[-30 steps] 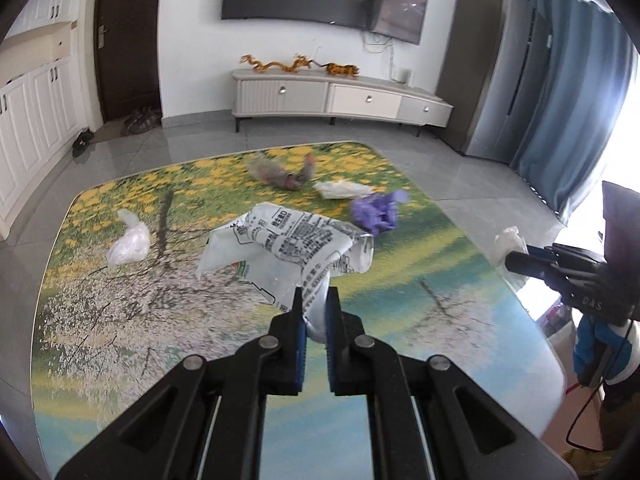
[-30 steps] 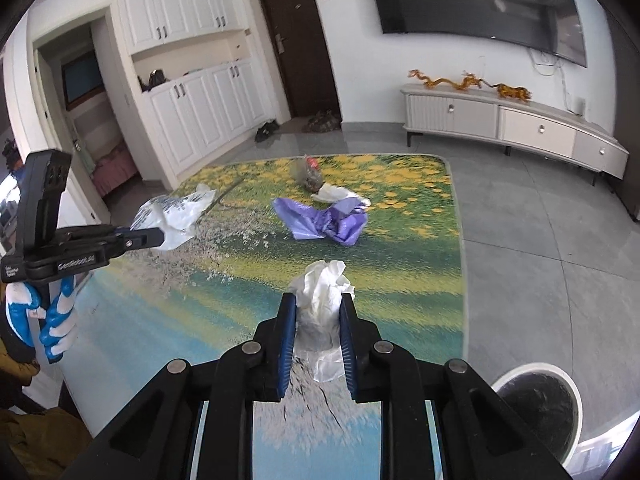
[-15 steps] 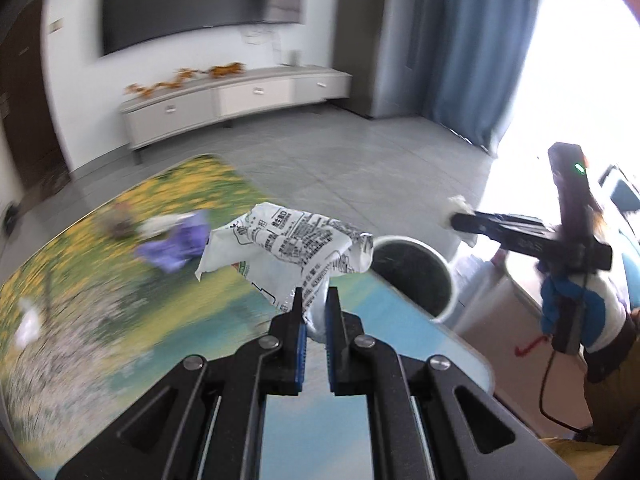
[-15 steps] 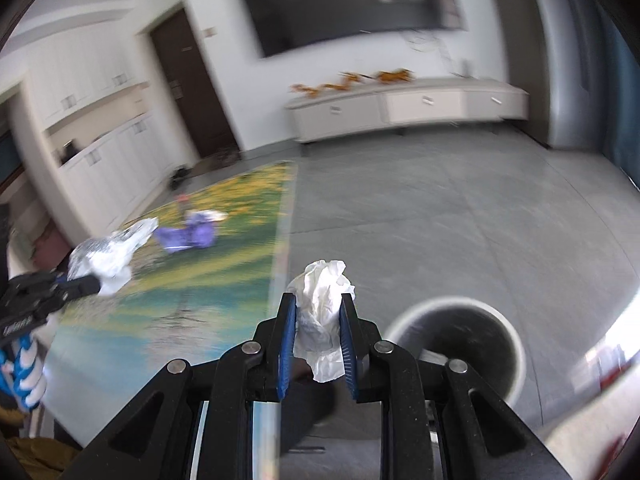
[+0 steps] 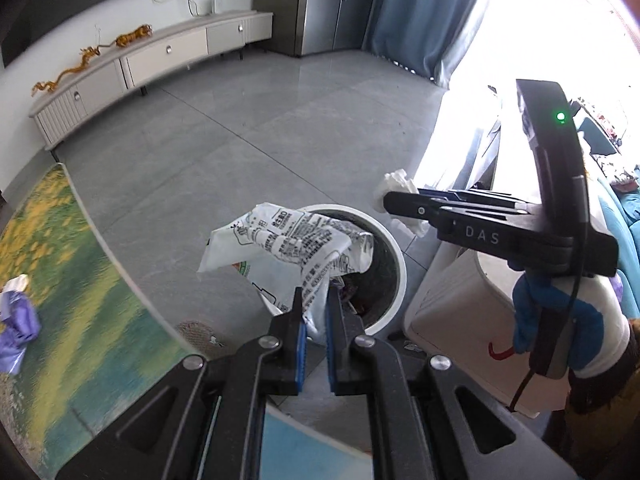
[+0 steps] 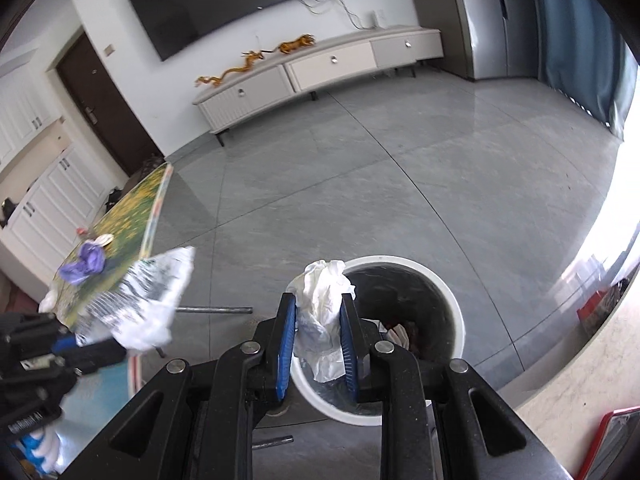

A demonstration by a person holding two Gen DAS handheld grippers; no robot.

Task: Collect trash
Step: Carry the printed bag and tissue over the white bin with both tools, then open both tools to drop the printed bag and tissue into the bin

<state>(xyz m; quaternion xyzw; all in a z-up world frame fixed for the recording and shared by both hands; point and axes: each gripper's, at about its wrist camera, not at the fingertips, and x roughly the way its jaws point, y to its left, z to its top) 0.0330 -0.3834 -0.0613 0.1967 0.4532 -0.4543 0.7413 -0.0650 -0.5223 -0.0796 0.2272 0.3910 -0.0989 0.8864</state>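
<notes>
Left wrist view looks steeply down on the white bin (image 5: 394,276), which stands on the grey floor just beside the edge of the painted table (image 5: 80,300). The step in hand, as I judge it, is the drop: both pieces of trash hang near the bin's mouth and need to fall inside it, not on its rim. To do that well, each piece should sit squarely over the dark opening before the grip is eased, and low enough that a light, crumpled thing does not drift off to the floor. The printed wrapper (image 5: 288,248) is wide and overhangs the bin's near-left rim, so it wants a little more travel toward the bin's centre. The white tissue (image 6: 324,312), in the right wrist view, overlaps the bin's left rim and also looks short of centre.

The left gripper (image 5: 314,316) is clenched almost fully, its blue pads pinching a thin fold of the wrapper. The right gripper (image 6: 318,344) stands only slightly parted and is grasping the tissue wad, which fills the gap between its pads. More trash, among it a purple bag (image 6: 84,266), lies on the table, well away from the bin
</notes>
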